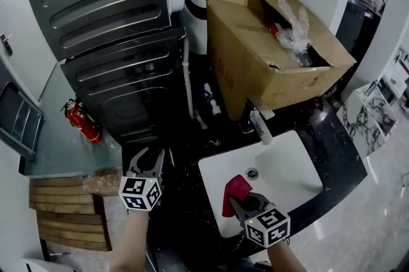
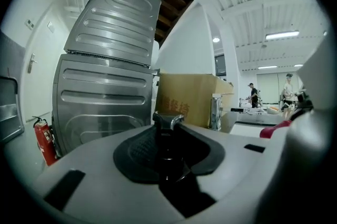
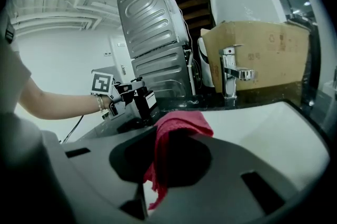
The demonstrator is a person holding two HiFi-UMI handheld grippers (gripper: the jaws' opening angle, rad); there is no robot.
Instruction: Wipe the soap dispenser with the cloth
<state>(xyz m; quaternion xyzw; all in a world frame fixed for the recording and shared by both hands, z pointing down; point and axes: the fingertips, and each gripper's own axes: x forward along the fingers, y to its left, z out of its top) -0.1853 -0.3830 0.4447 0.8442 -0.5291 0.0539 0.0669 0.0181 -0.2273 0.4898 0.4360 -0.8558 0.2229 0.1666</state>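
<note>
Fingers of the left gripper (image 2: 168, 157) closed on the soap dispenser (image 2: 168, 122): dark body clamped between the pads, chrome-and-black pump head sticking up past the tips. Fingers of the right gripper (image 3: 168, 165) closed on the red cloth (image 3: 178, 128), which bunches over the tips and hangs below.

Head view: left gripper (image 1: 148, 158) over the dark counter (image 1: 335, 136), left of the white sink (image 1: 291, 165). The dispenser is lost there against the dark surface. Right gripper (image 1: 241, 204) at the sink's near left corner, cloth (image 1: 235, 191) over the basin. Cloth and dispenser apart, not touching.

Behind the sink: chrome faucet (image 3: 229, 73), then an open cardboard box (image 1: 268, 53) with plastic wrap inside. Far left, a red extinguisher (image 1: 83, 122) beside grey ribbed metal panels (image 1: 102, 2).
</note>
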